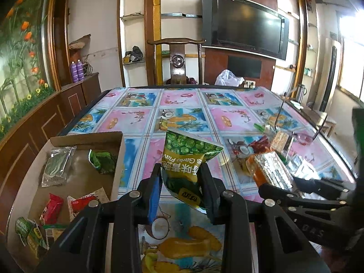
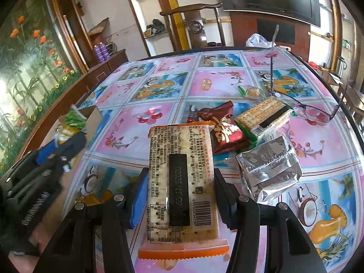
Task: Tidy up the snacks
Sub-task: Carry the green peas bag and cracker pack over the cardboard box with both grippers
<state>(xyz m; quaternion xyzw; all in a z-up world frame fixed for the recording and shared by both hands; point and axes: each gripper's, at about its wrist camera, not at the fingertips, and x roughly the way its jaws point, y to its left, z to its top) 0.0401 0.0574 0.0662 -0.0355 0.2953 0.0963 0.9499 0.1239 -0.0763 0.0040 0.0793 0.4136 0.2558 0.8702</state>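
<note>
My left gripper (image 1: 180, 170) is shut on a green pea snack bag (image 1: 188, 157), held above the table just right of the cardboard box (image 1: 113, 173). The box holds a silver packet (image 1: 56, 166), a green packet (image 1: 103, 161) and several small red and green packets. My right gripper (image 2: 180, 177) is shut on an orange-edged cracker pack (image 2: 180, 182), held above the table. In the left wrist view the right gripper (image 1: 295, 182) and its cracker pack (image 1: 270, 170) show at the right. Loose on the table lie a dark red packet (image 2: 224, 132), a green cracker pack (image 2: 261, 116) and a silver packet (image 2: 270, 173).
The table (image 1: 182, 113) has a bright fruit-pattern cloth. Glasses (image 2: 307, 104) and a small wrapped candy (image 2: 250, 91) lie at the right. A wooden chair (image 1: 177, 63) stands behind the far edge, a white plastic bag (image 1: 227, 77) beside it. A cabinet runs along the left wall.
</note>
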